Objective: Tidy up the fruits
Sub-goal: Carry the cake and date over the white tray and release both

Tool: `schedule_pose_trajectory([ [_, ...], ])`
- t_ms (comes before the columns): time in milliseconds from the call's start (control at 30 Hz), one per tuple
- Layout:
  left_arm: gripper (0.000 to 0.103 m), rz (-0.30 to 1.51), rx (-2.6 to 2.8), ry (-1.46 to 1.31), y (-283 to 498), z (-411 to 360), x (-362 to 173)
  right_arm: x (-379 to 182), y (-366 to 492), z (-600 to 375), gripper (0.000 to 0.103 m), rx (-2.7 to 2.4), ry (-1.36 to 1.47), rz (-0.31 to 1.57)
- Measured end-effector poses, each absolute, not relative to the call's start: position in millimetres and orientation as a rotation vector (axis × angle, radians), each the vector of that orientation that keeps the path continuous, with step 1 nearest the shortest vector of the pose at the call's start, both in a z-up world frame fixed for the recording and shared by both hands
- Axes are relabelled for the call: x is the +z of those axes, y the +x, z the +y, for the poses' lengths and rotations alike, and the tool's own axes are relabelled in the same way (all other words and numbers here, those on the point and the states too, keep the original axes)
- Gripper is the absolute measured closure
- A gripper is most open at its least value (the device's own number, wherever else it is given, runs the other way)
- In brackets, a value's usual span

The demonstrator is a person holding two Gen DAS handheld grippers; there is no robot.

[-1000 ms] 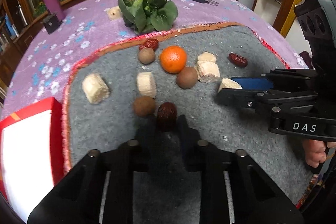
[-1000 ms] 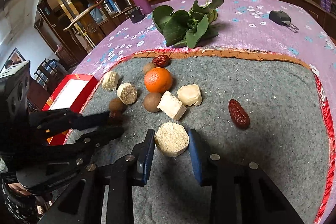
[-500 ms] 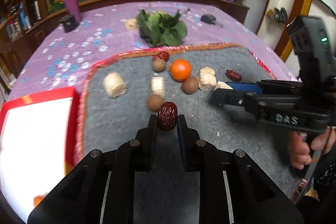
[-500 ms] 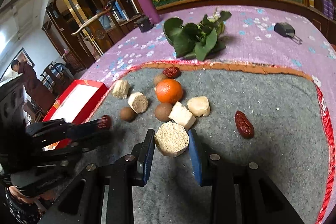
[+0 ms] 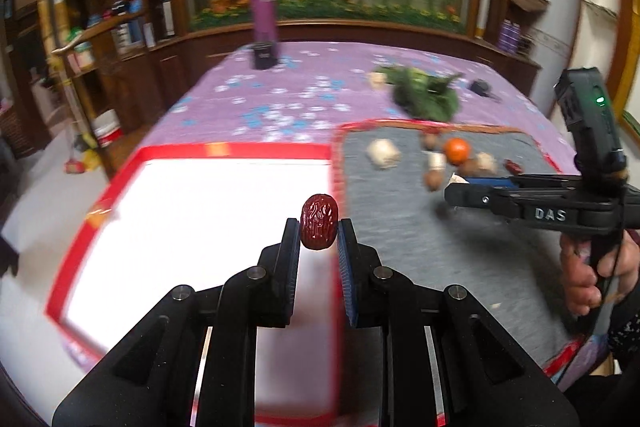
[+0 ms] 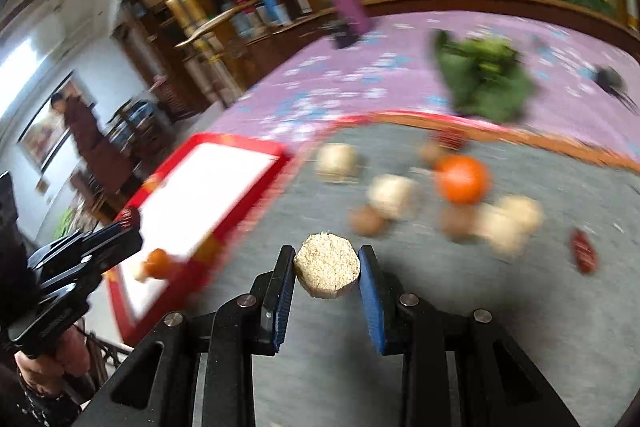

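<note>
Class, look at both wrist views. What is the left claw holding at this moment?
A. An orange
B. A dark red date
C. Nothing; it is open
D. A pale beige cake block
B. The left claw is shut on a wrinkled dark red date, raised over the red-rimmed tray; the pale beige block sits in the right claw instead.

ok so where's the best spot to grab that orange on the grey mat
Take the orange across its widest middle, coming down from above. It is round, and brown fruits and pale blocks crowd its near side and its far side, so a level approach by either hand-held gripper would likely bump them.
</note>
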State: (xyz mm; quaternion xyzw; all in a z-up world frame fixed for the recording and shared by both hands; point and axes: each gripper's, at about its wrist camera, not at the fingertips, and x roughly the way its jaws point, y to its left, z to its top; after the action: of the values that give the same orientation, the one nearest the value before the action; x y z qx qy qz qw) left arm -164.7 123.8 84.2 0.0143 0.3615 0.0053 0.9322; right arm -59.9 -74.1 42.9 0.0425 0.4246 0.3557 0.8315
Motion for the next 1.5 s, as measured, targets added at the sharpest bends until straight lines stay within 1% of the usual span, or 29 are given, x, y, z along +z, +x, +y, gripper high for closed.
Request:
schedule_pose_trajectory([
  [133,0.085,0.763,0.096,0.016,-177.9,156.1,73.0,49.5,-69.2,-21.3,0.072,0.838,0.042,0.892],
  [300,0.085,0.788,0.129,-0.015,-189.7,178.2,59.5,46.3,-80.2,33.5,0.072,0.906,-0.013,0.907],
  [500,0.085,0.803,0.131,-0.032,-195.9,190.9,48.3,39.8,-96.0,65.9,0.072,0.939,-0.078,0.898],
  [700,0.085,0.811,0.148,-0.033,-192.3,197.2,45.5,30.3,-91.9,80.9,0.073,0.898,-0.092,0.911],
  [767,0.084,0.818,0.17,-0.017,-191.0,196.7,45.2,29.6,-89.4,83.4,0.071,0.896,-0.095,0.925],
  [833,0.079,0.817,0.18,-0.001,-190.1,195.3,46.8,32.8,-87.8,82.8,0.066,0.896,-0.093,0.928],
  [867,0.068,0.812,0.188,0.009,-190.4,194.1,48.8,36.0,-87.8,81.2,0.065,0.897,-0.085,0.918],
  [900,0.053,0.8,0.196,0.018,-191.9,192.6,51.3,41.0,-87.8,76.0,0.062,0.902,-0.061,0.893],
  [967,0.04,0.764,0.201,0.036,-196.1,189.1,58.4,51.5,-86.1,62.4,0.057,0.906,-0.016,0.849],
  [1067,0.04,0.726,0.177,0.057,-198.2,180.7,68.7,63.4,-82.3,38.0,0.056,0.877,0.03,0.795],
  [1200,0.04,0.702,0.11,0.083,-196.4,155.9,79.5,71.0,-67.1,-12.8,0.056,0.802,0.087,0.772],
  [1500,0.04,0.735,-0.093,0.154,-170.2,75.5,79.8,63.4,-38.7,-167.8,0.055,0.534,0.214,0.766],
])
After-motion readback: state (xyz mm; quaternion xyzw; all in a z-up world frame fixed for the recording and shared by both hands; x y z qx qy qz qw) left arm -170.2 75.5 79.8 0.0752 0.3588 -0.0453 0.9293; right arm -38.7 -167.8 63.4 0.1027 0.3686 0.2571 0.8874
